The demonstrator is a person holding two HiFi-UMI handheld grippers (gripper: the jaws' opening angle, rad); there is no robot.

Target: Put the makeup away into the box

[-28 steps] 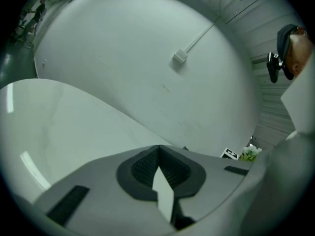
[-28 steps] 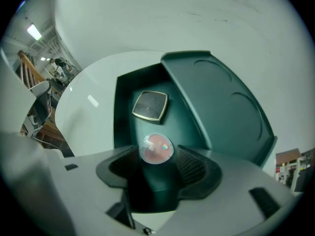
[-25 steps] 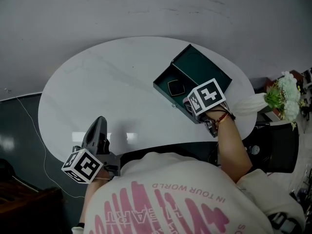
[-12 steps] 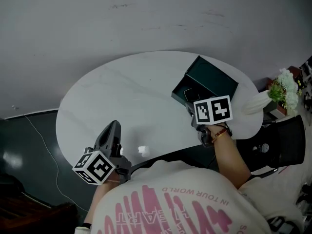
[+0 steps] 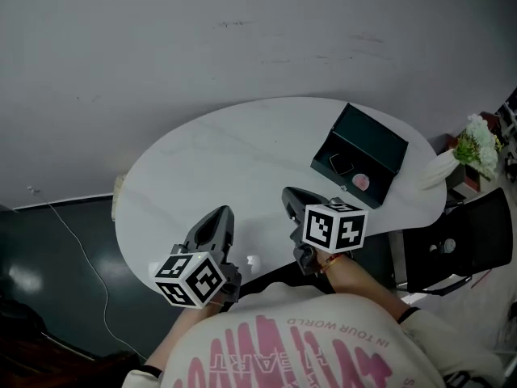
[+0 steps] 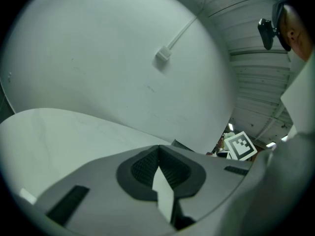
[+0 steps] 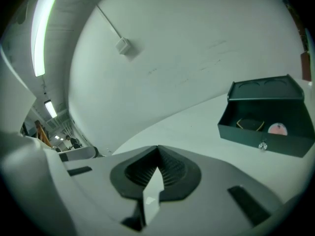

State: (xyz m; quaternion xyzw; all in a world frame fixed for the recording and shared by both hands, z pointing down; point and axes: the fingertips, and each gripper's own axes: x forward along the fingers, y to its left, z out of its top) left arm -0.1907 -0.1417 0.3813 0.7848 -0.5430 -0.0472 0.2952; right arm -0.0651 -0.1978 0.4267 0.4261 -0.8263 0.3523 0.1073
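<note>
table [image 5: 218, 156]: white, oval, bare across most of its top.
box [image 5: 373, 142]: dark green, on the table's right part, lid raised upright behind the tray.
black compact [image 7: 250, 124]: lying inside the box, left part of the tray.
pink round item [image 7: 278, 129]: inside the box, just beside the compact, on its right.
left gripper [image 6: 158, 149]: jaws together, nothing between them; over the table's near edge, well apart from the box.
right gripper [image 7: 157, 149]: jaws have just been closing and now meet, nothing between them; near the box, not touching it.
flowers [image 5: 478, 145]: white bunch, off the table's right end.
</note>
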